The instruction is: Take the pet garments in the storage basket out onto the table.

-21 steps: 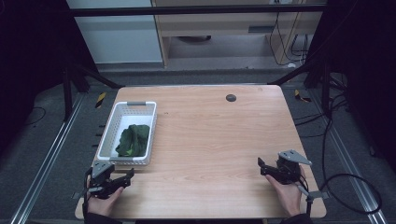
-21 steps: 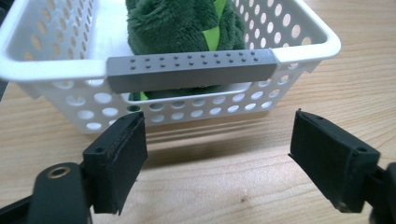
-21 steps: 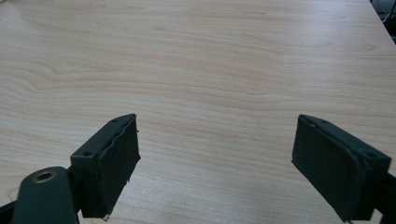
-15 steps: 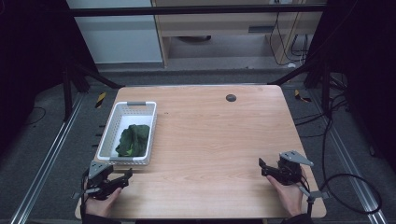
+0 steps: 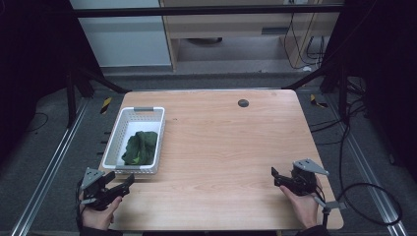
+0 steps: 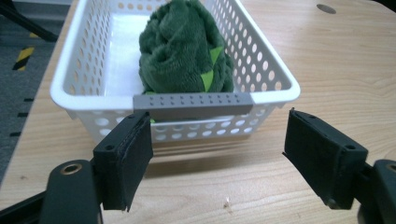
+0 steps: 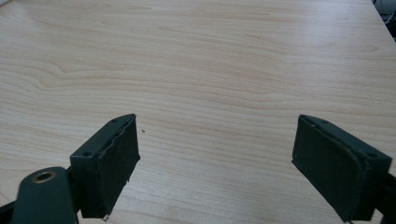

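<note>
A white perforated basket [image 5: 113,138] stands on the left of the wooden table [image 5: 226,147], with a crumpled dark green cloth [image 5: 139,147] inside it. In the left gripper view the cloth [image 6: 184,46] fills the basket's near half behind a grey handle [image 6: 192,102] on the near rim. My left gripper [image 5: 123,186] is open at the table's front left corner, just short of the basket, its jaws wide apart [image 6: 217,158]. My right gripper [image 5: 276,177] is open near the front right, above bare wood [image 7: 215,158], holding nothing.
A small dark round hole [image 5: 243,103] sits in the table near its far edge. Cables trail on the floor at the right [image 5: 354,147]. Metal rails run along the floor on both sides of the table.
The left gripper has drawn back a little toward the front edge and to the left of the table. The right gripper has barely moved.
</note>
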A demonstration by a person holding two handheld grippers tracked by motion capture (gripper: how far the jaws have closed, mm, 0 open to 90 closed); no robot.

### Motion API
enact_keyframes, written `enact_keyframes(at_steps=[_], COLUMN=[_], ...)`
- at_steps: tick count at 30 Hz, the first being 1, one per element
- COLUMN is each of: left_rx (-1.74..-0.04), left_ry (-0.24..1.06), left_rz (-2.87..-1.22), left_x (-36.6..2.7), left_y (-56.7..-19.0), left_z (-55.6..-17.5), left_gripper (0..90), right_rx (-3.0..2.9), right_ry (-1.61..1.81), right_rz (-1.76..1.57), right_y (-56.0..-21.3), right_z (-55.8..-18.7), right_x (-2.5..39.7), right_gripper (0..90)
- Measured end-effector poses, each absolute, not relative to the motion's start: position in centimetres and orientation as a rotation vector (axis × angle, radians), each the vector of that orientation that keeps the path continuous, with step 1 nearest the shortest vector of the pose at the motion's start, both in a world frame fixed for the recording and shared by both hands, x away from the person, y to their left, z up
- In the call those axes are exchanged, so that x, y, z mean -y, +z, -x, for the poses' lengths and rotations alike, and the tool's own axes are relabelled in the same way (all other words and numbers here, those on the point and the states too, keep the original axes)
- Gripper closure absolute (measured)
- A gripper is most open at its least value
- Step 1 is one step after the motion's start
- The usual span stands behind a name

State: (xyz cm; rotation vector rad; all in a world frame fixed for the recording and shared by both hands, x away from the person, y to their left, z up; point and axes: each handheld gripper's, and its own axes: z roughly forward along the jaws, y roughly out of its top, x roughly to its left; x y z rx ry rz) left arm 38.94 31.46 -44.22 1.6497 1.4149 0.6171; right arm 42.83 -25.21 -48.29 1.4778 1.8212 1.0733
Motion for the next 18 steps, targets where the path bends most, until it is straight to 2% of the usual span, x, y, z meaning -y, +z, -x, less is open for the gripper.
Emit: enact_keyframes(at_steps=[18], left_rx=[-1.380], left_ry=[0.618], left_rz=[-1.662], left_x=[-31.8], left_y=[-41.4], left_z=[-39.9], left_gripper=[22.3], right_rx=[-1.835], right_ry=[1.069], right_rz=[-1.488], right_y=[-48.2], right_z=[-42.9], right_x=[25.1], right_gripper=[14.1])
